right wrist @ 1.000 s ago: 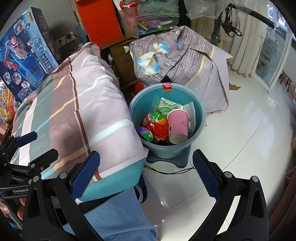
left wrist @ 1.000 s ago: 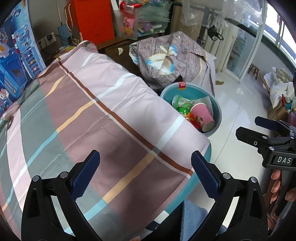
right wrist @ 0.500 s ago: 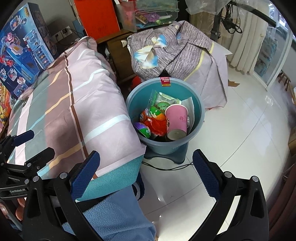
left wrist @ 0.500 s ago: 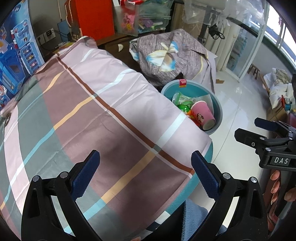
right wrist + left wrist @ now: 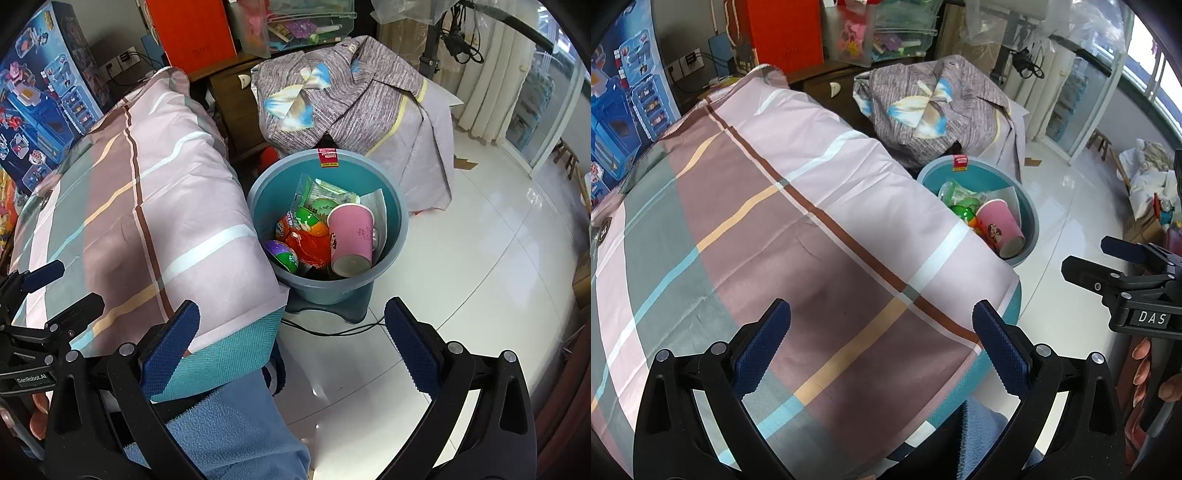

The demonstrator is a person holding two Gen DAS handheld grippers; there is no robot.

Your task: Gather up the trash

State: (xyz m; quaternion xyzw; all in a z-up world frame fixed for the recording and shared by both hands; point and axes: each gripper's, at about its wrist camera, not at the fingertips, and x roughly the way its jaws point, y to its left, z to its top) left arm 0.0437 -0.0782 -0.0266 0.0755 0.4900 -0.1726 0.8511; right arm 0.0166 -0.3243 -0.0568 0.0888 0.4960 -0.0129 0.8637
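The left gripper point(image 5: 881, 345) hangs over the near part of a plaid sheet point(image 5: 783, 229), its blue-padded fingers spread wide with nothing between them. The right gripper point(image 5: 291, 345) is likewise wide apart and empty, poised above the white floor point(image 5: 480, 280) near the sheet's corner.

A teal bin point(image 5: 397, 236) stands on the floor just right of the sheet-covered surface, on a dark base. It holds the trash: a pink cup point(image 5: 351, 236) lying tilted with its bottom toward the camera, an orange wrapper point(image 5: 314, 245) beside it, a green and purple ball point(image 5: 284, 256) at the near left, a green snack packet point(image 5: 321, 194) at the far side, and a white wrapper point(image 5: 378, 214) against the right wall. A red sticker point(image 5: 328, 158) sits on the far rim.

Beyond the bin, a striped grey cloth point(image 5: 332, 92) drapes over a low object. A blue toy box point(image 5: 40, 103) leans at the far left, and an orange box point(image 5: 192, 29) stands at the back. Blue fleece point(image 5: 236, 432) shows at the near edge, under the right gripper.
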